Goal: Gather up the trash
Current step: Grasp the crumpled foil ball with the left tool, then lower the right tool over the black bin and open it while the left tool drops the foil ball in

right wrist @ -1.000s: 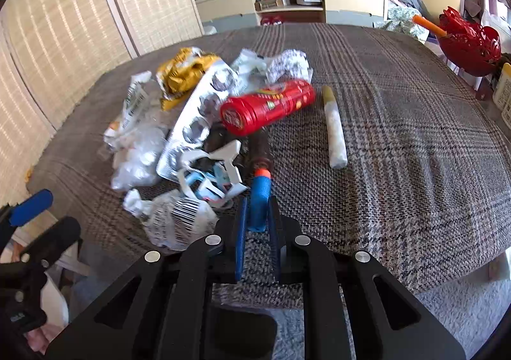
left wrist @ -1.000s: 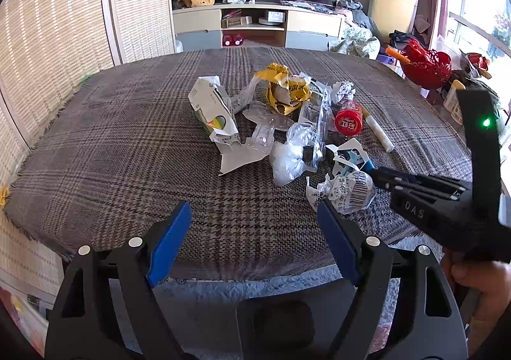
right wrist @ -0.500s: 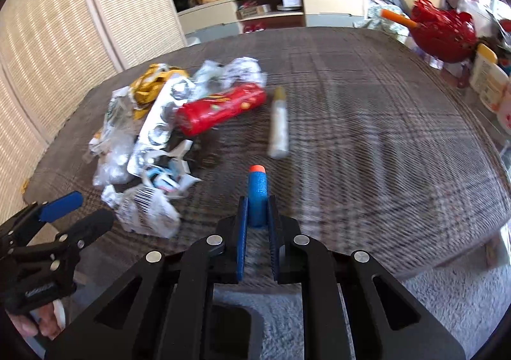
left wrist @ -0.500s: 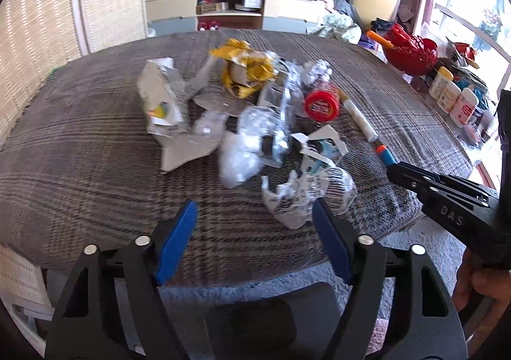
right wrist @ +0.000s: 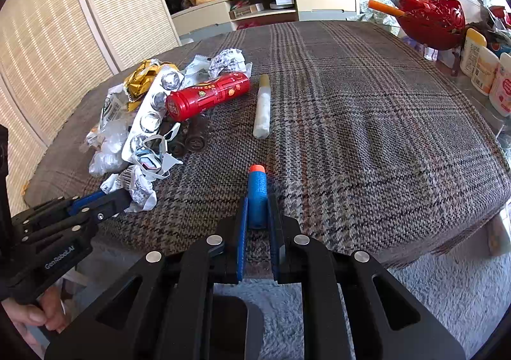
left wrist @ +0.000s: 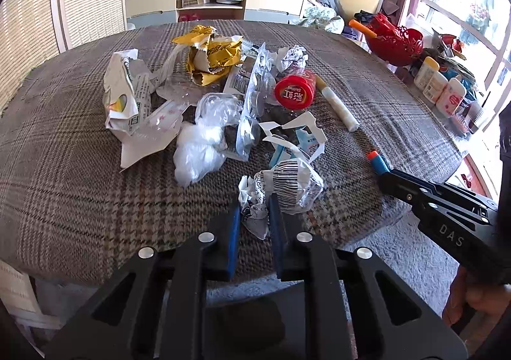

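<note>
A pile of trash lies on the plaid-covered table [left wrist: 64,187]: a crumpled barcode wrapper [left wrist: 287,184], clear plastic [left wrist: 198,149], a yellow wrapper [left wrist: 210,53], a torn carton [left wrist: 124,92], a red tube [left wrist: 293,93] and a white stick [left wrist: 338,104]. My left gripper [left wrist: 254,210] is shut on the near edge of the barcode wrapper, also seen in the right wrist view [right wrist: 137,187]. My right gripper [right wrist: 257,210] is shut on a blue foam dart with an orange tip [right wrist: 257,191], held low over the table near its front edge.
A red basket [right wrist: 431,21] and several white bottles [right wrist: 479,63] stand beyond the table's right side. A TV cabinet [left wrist: 210,5] is at the back and woven screens [right wrist: 64,25] on the left. Grey carpet [right wrist: 431,296] lies below the front edge.
My left gripper moved in and closed on the barcode wrapper. My right gripper pulled the blue dart out of the pile, back toward the table's front edge.
</note>
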